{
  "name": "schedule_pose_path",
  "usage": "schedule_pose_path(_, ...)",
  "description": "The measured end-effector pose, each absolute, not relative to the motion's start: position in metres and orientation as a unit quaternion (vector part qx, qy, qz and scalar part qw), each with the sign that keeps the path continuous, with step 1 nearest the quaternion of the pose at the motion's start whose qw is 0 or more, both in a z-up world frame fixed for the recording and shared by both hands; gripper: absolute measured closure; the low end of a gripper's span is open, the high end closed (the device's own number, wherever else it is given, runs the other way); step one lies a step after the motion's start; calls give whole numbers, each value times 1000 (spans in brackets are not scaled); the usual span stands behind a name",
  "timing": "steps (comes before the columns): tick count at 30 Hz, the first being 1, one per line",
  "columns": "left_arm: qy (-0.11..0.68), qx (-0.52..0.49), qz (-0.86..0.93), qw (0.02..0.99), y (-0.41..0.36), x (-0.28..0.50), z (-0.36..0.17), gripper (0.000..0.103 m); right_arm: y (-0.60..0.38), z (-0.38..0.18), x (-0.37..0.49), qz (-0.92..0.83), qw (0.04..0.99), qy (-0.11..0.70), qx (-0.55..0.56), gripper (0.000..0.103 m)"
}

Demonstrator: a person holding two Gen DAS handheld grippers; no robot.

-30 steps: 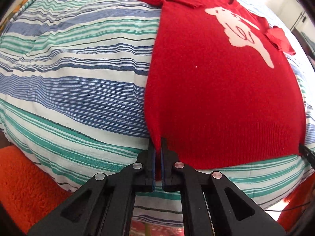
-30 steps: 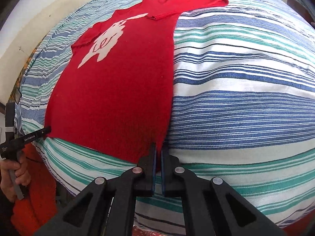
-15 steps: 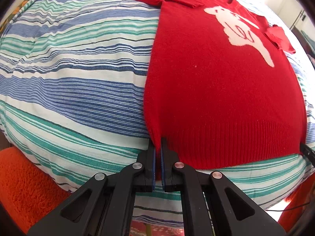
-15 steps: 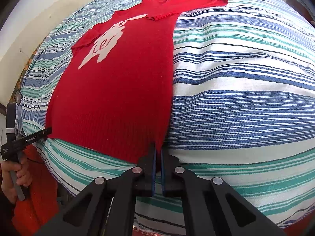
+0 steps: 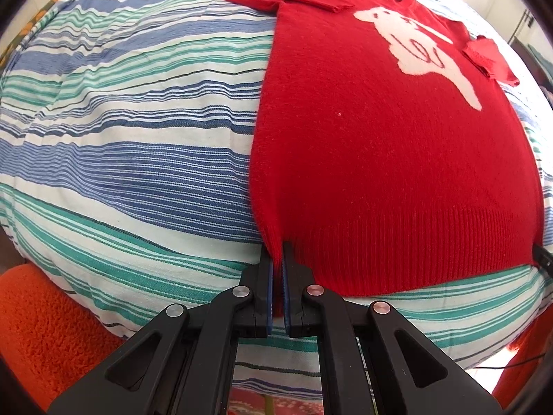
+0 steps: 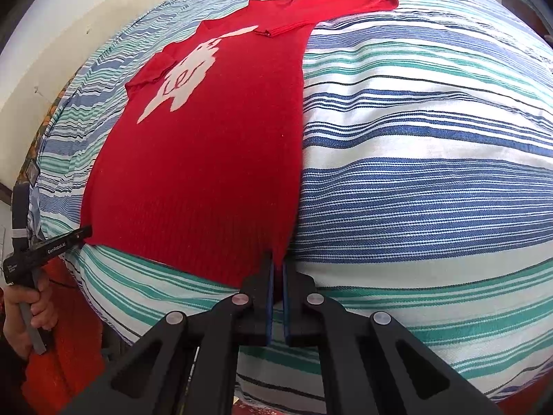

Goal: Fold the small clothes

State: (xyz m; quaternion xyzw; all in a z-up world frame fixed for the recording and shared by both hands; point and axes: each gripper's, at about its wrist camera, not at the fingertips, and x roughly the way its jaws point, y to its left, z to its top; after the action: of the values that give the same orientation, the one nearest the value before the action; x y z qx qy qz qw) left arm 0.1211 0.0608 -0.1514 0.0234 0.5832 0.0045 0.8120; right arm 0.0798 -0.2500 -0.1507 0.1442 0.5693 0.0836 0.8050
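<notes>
Red sweater (image 5: 397,159) flat on striped bedding (image 5: 138,131), hem corners pinched by both tools (image 5: 277,263) (image 6: 277,264).

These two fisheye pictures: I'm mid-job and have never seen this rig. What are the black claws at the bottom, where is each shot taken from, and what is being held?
There is no robot arm here. A person holds a two-finger gripper in each hand, and each has a camera looking forward along its fingers, so the black claws are the gripper itself.

One picture is from the left gripper, the other from the right gripper. Each is shut on one bottom corner of a red sweater with a white figure on its chest. The sweater lies spread flat, front up, on a striped bedcover. In the right view you can also see the left gripper from the side, with the person's hand on its handle.
</notes>
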Motion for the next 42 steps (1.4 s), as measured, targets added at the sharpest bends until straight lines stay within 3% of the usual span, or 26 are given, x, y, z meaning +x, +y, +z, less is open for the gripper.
schedule_pose_path(9,571,72,15,818,44,112,-148,95,-251,-148,79,83,805,568,148,101)
schedule_pose_path(12,568,88,30,818,45,104,-145,75,-250,-145,77,82,805,569,149,100)
schedule_pose_path(14,566,103,54,816,45,98,-140,41,-250,-143,76,81,804,570,147,98)
schedule_pose_path(17,574,99,71,810,53,89,-133,23,-250,-141,74,82,804,570,148,92)
schedule_pose_path(23,619,31,79,781,73,69,-125,21,-250,-133,64,80,796,580,153,83)
schedule_pose_path(29,539,-23,108,835,91,65,-76,21,-277,-89,42,28,831,538,141,79)
schedule_pose_path(35,484,-68,155,858,119,90,-80,20,-282,-26,93,41,866,498,6,77)
schedule_pose_path(36,482,-71,157,859,120,91,-83,20,-274,-19,106,55,870,490,-25,72)
schedule_pose_path(38,490,-66,161,854,121,91,-94,20,-251,-13,135,95,874,466,-99,52)
schedule_pose_path(42,512,-82,165,839,130,97,-105,20,-204,-51,200,156,851,455,-211,51)
